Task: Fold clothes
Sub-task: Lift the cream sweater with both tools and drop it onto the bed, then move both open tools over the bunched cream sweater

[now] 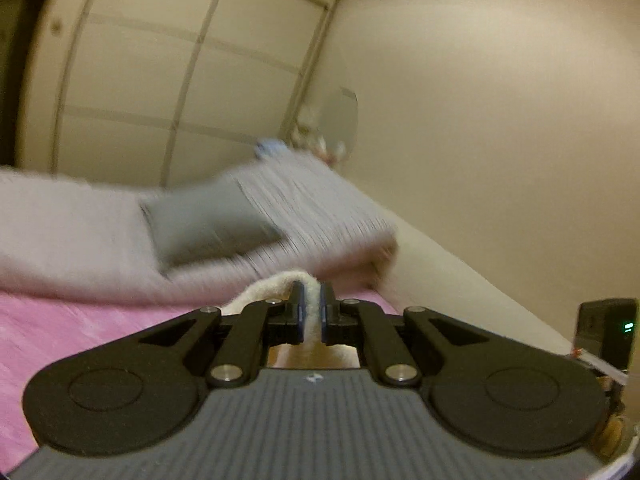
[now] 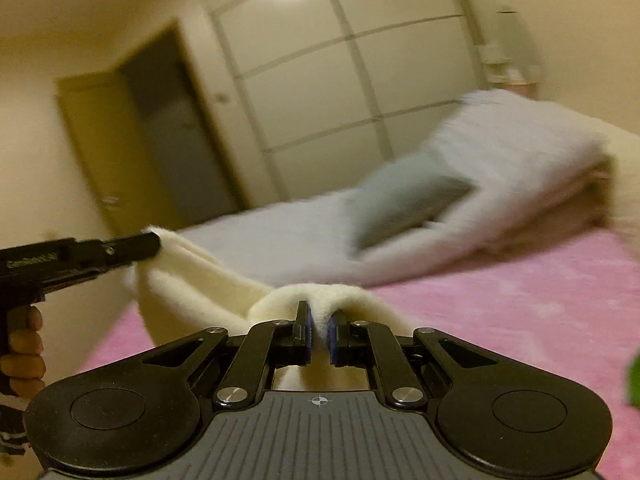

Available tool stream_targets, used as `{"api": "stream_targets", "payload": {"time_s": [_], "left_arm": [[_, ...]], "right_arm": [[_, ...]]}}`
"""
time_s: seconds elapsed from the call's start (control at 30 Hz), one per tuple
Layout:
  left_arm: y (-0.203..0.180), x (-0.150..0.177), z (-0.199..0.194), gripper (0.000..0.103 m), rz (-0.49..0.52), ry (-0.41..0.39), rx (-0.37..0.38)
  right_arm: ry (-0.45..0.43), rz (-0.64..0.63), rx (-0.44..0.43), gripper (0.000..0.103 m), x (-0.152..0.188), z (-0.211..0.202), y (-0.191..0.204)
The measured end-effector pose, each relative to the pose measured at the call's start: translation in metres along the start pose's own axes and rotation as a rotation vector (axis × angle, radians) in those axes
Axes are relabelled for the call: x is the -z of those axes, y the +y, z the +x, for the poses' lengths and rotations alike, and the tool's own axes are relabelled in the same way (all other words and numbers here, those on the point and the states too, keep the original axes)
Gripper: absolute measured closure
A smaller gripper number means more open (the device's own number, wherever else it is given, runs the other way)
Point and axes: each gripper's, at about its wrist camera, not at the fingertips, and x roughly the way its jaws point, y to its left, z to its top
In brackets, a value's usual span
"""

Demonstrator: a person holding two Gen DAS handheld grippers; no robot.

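Bedroom, dim and warm-lit: brown door [image 2: 120, 136] at left, pale panelled wardrobe [image 2: 340, 72] mid-wall, bed with pink cover [image 2: 520, 300] and heaped white bedding [image 2: 500, 152] at right. Cream fleece garment [image 2: 208, 280] lifted above the bed, stretched between both tongs. Left tongs [image 2: 154, 244] clamped on one edge; right tongs [image 2: 319, 336] clamped on another. Likely the spreading step before the first fold. Next: keeping the edge taut, laying it flat on the pink cover.

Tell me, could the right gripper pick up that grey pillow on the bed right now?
Probably not yet. The right gripper is shut on the cream fleece garment, which the left gripper also holds. The grey pillow lies farther back on the bed; nothing blocks the way, but the garment must be released first.
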Motion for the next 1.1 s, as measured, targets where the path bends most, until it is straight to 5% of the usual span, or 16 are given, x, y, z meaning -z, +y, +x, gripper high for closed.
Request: {"api": "stream_targets", "payload": {"time_s": [0.13, 0.27, 0.4, 0.6, 0.73, 0.87, 1.1], "left_arm": [[0.000, -0.035, -0.041, 0.099, 0.058, -0.033, -0.042], [0.001, -0.042, -0.009, 0.096, 0.058, 0.111, -0.022], [0.002, -0.015, 0.031, 0.096, 0.023, 0.295, -0.125], [0.028, 0.069, 0.007, 0.092, -0.114, 0.452, -0.369], [0.041, 0.137, -0.035, 0.092, -0.196, 0.586, -0.512], [0.021, 0.173, -0.078, 0.092, -0.245, 0.622, -0.542], [-0.013, 0.212, -0.120, 0.089, -0.229, 0.647, -0.548]], "right_arm": [[0.000, 0.060, -0.101, 0.096, -0.006, 0.012, 0.036], [0.109, 0.219, 0.040, 0.095, -0.004, 0.041, 0.022], [0.353, 0.273, 0.302, 0.045, 0.022, 0.082, -0.024], [0.436, 0.227, 0.328, 0.044, 0.069, 0.050, -0.049], [0.491, 0.045, 0.347, 0.044, 0.111, 0.007, -0.042], [0.561, -0.089, 0.329, 0.044, 0.161, -0.032, -0.031], [0.621, -0.101, 0.242, 0.044, 0.201, -0.068, -0.008]]}}
